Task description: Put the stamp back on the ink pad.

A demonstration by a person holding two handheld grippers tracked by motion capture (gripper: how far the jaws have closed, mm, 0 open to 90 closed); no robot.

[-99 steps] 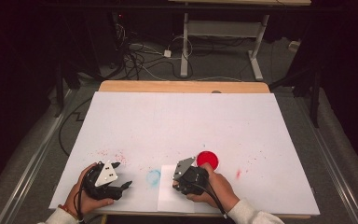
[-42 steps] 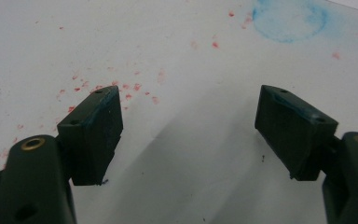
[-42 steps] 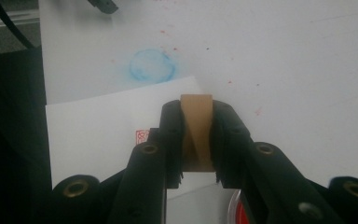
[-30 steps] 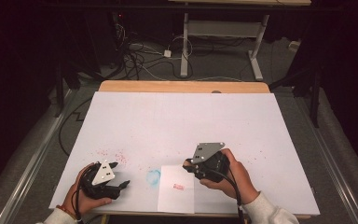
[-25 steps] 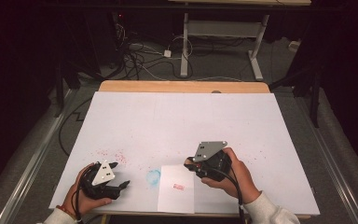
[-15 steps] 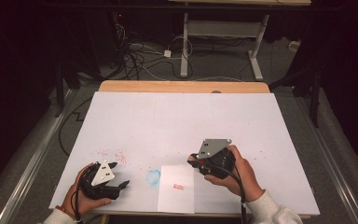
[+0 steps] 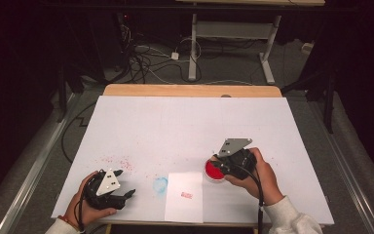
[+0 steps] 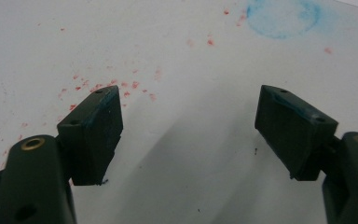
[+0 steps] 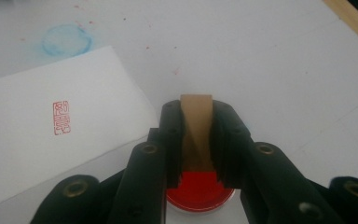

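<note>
My right gripper point(image 7: 220, 165) is shut on a tan wooden stamp point(image 9: 196, 125), held between both pads at the tips point(image 9: 196, 111). A round red ink pad point(image 7: 212, 171) lies on the table right under those jaws, and its red disc point(image 9: 197, 190) shows below the stamp. Whether the stamp touches the ink I cannot tell. Left of it lies a white paper slip point(image 7: 184, 204) bearing a red seal print point(image 7: 186, 195), also clear on the slip point(image 9: 32, 140) as a print point(image 9: 61, 118). My left gripper point(image 7: 124, 193) rests open at the table's front left, with nothing between its jaws point(image 8: 189, 100).
A white sheet covers the table point(image 7: 190, 122), with a wooden edge point(image 7: 190, 90) at the far side. A blue ink smudge point(image 7: 160, 185) sits just left of the slip, and red specks point(image 7: 117, 162) lie near the left gripper. Cables and desk legs stand on the floor beyond.
The right gripper left the paper slip, which now shows a red print, and has drifted a little to the right at the ink pad, uncovering the pad's left side. The left gripper stayed put.
</note>
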